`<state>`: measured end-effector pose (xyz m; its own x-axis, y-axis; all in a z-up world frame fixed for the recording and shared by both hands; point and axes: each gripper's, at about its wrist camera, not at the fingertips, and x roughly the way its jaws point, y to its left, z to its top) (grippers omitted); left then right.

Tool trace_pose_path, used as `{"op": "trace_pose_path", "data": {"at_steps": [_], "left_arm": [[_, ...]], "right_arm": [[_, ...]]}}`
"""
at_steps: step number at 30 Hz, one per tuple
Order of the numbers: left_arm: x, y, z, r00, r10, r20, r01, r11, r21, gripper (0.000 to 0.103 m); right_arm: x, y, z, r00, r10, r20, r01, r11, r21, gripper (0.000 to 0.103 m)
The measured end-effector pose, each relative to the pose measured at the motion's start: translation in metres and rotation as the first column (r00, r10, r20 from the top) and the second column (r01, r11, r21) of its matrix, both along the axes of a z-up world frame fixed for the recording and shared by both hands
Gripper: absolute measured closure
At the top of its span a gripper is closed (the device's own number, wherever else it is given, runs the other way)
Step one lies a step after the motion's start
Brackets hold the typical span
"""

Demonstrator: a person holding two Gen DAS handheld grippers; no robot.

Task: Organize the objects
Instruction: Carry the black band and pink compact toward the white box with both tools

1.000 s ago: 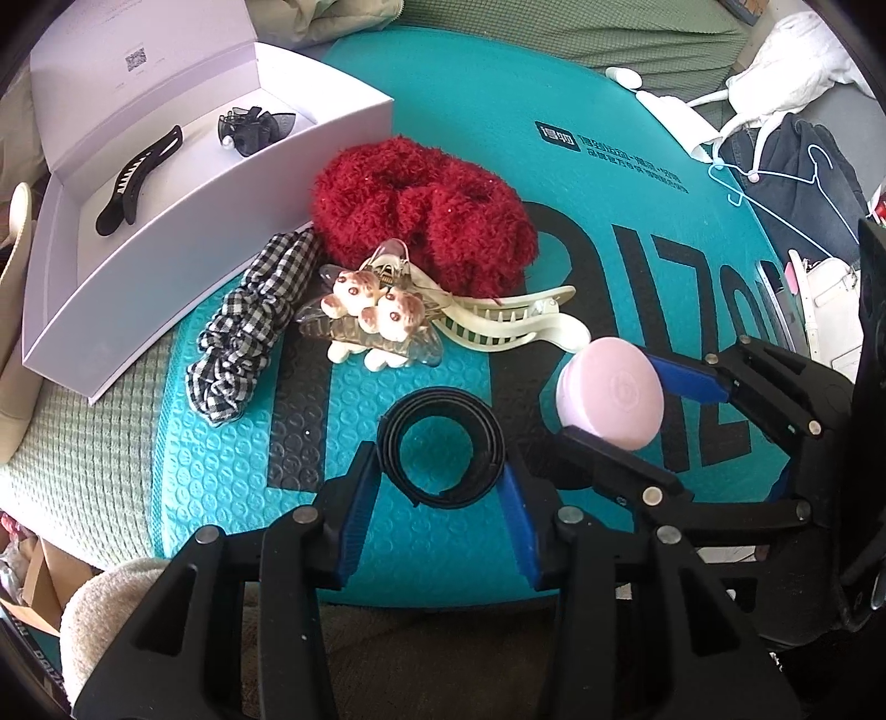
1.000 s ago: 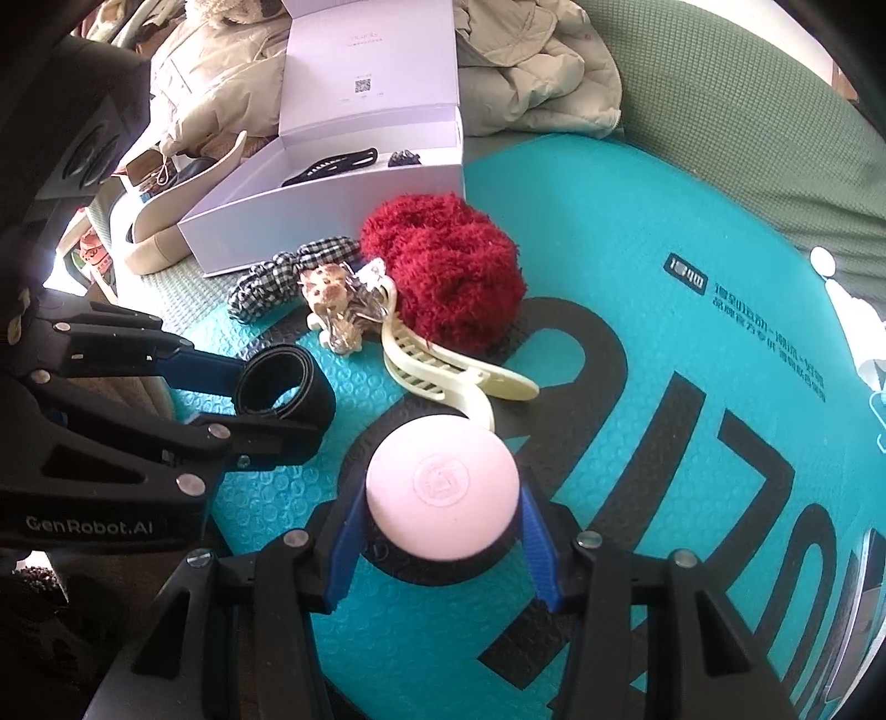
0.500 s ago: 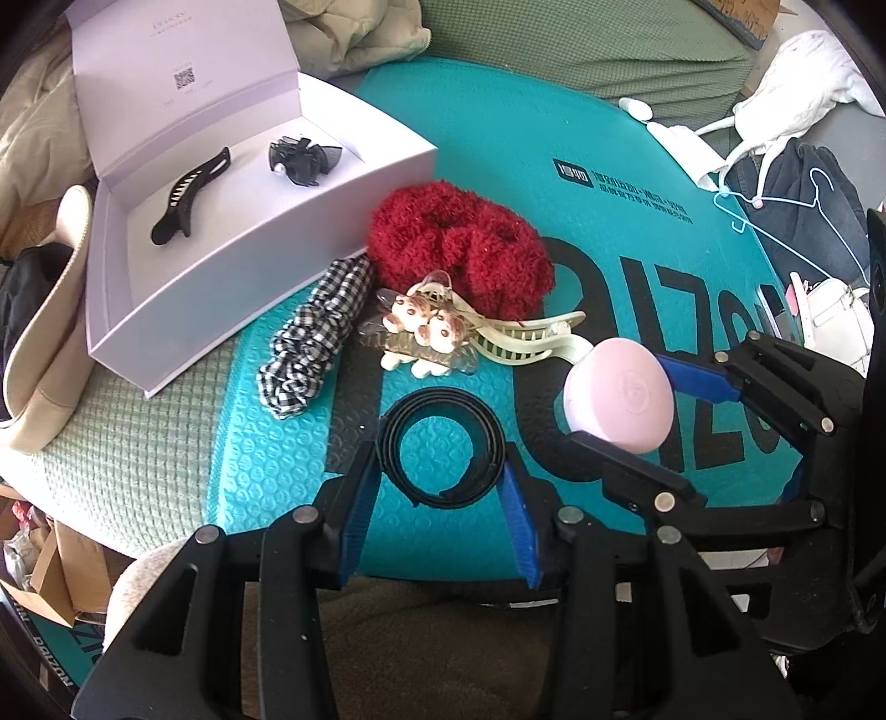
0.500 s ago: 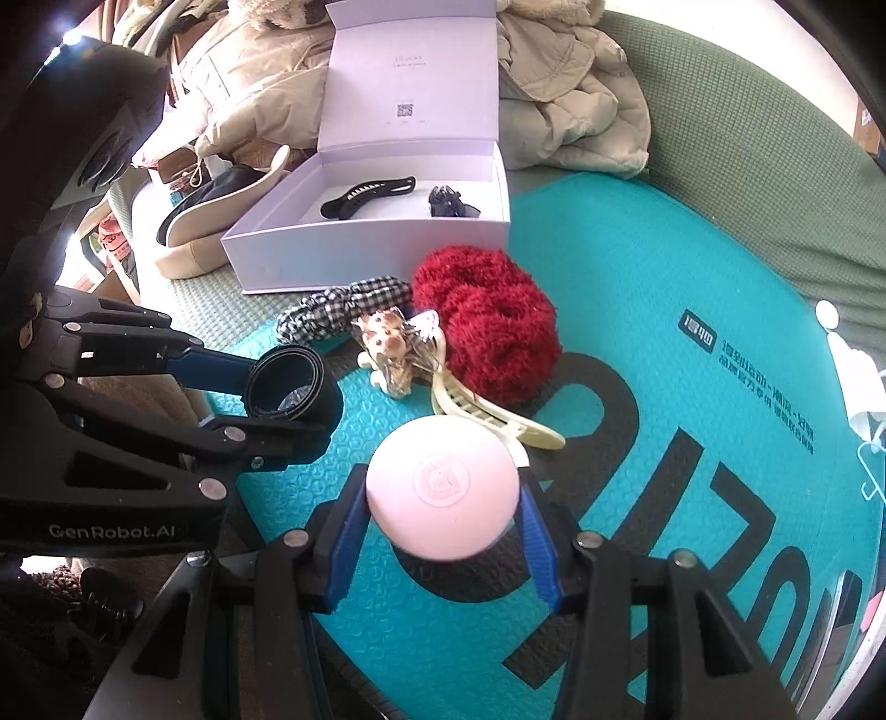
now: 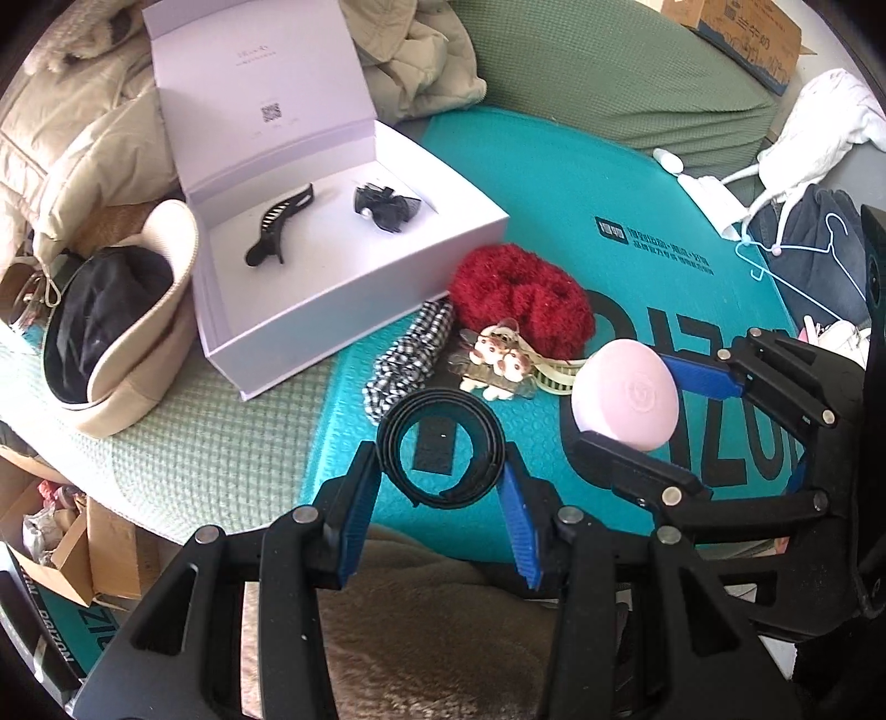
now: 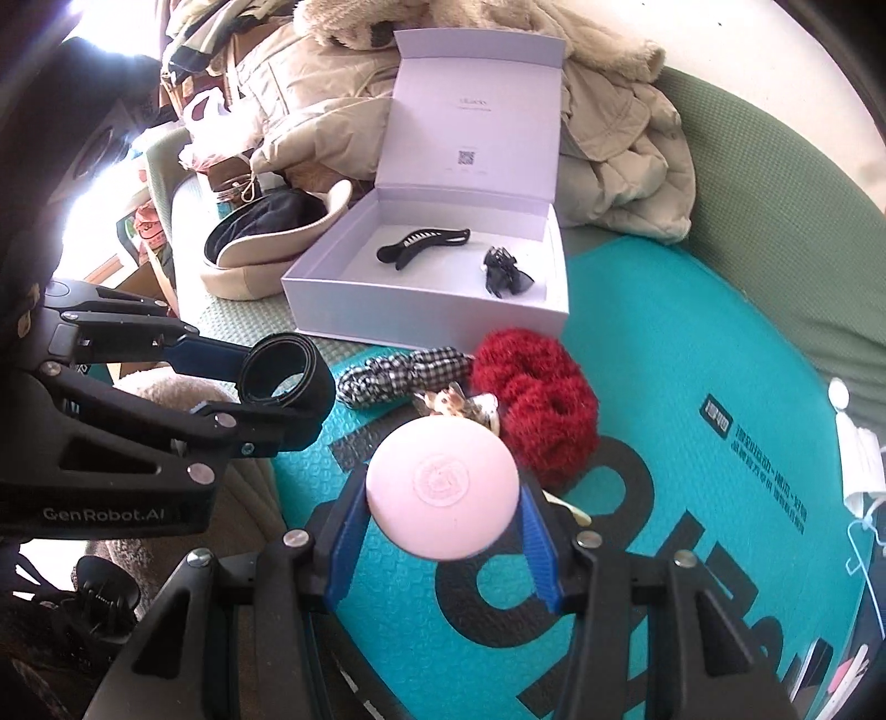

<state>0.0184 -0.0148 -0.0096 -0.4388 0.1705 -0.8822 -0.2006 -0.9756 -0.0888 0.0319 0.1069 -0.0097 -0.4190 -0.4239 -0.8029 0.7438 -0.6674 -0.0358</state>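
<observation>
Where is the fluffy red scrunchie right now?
The red scrunchie lies on the teal mat, just in front of the open white box, with the checked scrunchie touching its left side.

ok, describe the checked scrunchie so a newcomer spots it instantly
Find the open lavender box on the teal mat. Just past its front corner lies the checked scrunchie, beside the fluffy red scrunchie. It alone is black-and-white gingham, long and thin.

Beige coat (image 6: 626,138), cardboard box (image 5: 742,33), maybe hanger (image 5: 797,266).
</observation>
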Motion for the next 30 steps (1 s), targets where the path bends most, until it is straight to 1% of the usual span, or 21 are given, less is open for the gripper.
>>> {"op": "trace_pose_path", "data": {"at_steps": [7,14,19,22,30], "left_arm": [[0.006,-0.024,0.018,0.998,0.05,-0.037,-0.05,0.999,-0.002,0.062],[0.004,-0.039,0.035,0.996,0.066,-0.068,-0.066,0.998,-0.01,0.062],[-0.005,-0.046,0.044,0.995,0.06,-0.082,-0.062,0.998,-0.019,0.062],[-0.013,-0.048,0.048,0.994,0.053,-0.094,-0.057,0.997,-0.043,0.062],[-0.038,-0.056,0.047,0.995,0.053,-0.083,-0.056,0.998,-0.033,0.062]], "right_arm": [[0.002,-0.021,0.017,0.997,0.072,-0.039,-0.072,0.997,-0.01,0.052],[0.0,-0.04,0.033,0.987,0.136,-0.085,-0.137,0.99,-0.007,0.052],[-0.005,-0.052,0.042,0.983,0.158,-0.097,-0.16,0.987,-0.012,0.052],[-0.01,-0.058,0.045,0.981,0.167,-0.097,-0.17,0.985,-0.021,0.052],[-0.031,-0.07,0.047,0.98,0.17,-0.1,-0.174,0.984,-0.026,0.052]]}}
